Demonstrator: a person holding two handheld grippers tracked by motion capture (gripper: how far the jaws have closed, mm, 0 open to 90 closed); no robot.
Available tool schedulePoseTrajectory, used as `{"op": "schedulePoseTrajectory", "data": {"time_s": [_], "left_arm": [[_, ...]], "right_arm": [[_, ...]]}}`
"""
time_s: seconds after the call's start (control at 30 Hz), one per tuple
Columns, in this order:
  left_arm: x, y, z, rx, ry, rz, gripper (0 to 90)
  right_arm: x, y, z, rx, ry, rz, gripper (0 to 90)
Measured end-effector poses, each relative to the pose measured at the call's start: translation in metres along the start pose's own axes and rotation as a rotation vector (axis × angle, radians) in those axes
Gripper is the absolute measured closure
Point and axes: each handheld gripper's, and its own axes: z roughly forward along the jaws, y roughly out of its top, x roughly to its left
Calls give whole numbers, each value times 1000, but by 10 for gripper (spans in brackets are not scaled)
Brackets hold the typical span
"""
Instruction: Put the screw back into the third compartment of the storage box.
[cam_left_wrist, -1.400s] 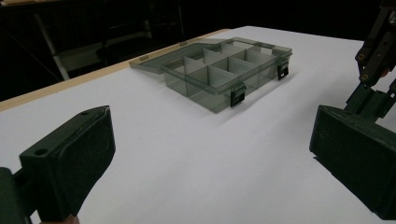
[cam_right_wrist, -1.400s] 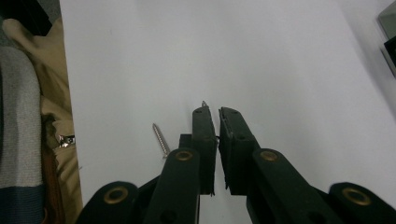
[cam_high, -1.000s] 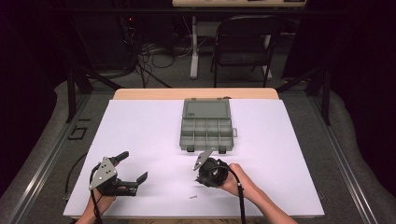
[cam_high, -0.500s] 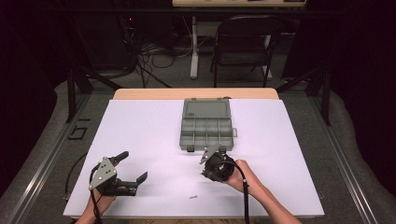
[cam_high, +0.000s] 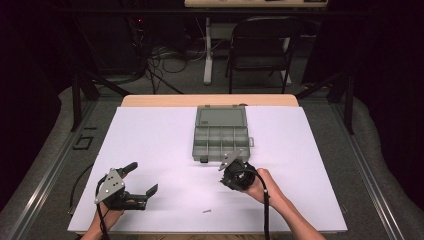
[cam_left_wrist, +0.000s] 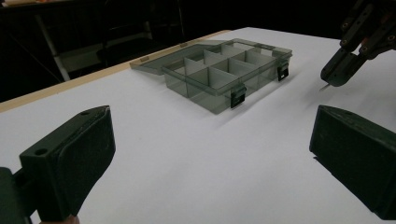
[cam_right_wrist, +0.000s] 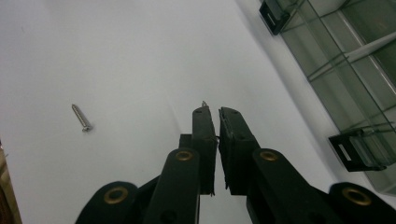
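Observation:
A grey see-through compartment box (cam_high: 221, 137) lies open at the middle of the white table, lid folded back. My right gripper (cam_high: 222, 178) hovers just in front of the box's near edge, shut on a small screw (cam_right_wrist: 203, 102) whose tip pokes out between the jaws. In the left gripper view the right gripper (cam_left_wrist: 334, 78) hangs beside the box (cam_left_wrist: 224, 74), with the screw tip (cam_left_wrist: 323, 87) below it. A second screw (cam_high: 207, 211) lies loose on the table near the front edge. My left gripper (cam_high: 143, 178) rests at the front left, open and holding nothing.
The box's two black latches (cam_right_wrist: 352, 152) face the right gripper. White table surface (cam_high: 160, 145) spreads between the grippers and left of the box. A chair (cam_high: 260, 45) and cables stand beyond the table's far edge.
My right gripper has moved away from the loose screw, up toward the box's near edge. The left gripper has stayed where it was.

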Motion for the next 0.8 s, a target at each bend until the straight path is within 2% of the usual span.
{"op": "schedulePoseTrajectory", "data": {"time_s": [0.8], "left_arm": [[0,0,0,7,-7,1,1]], "right_arm": [[-23,-9,-14,-8,-73,61,855]]}}
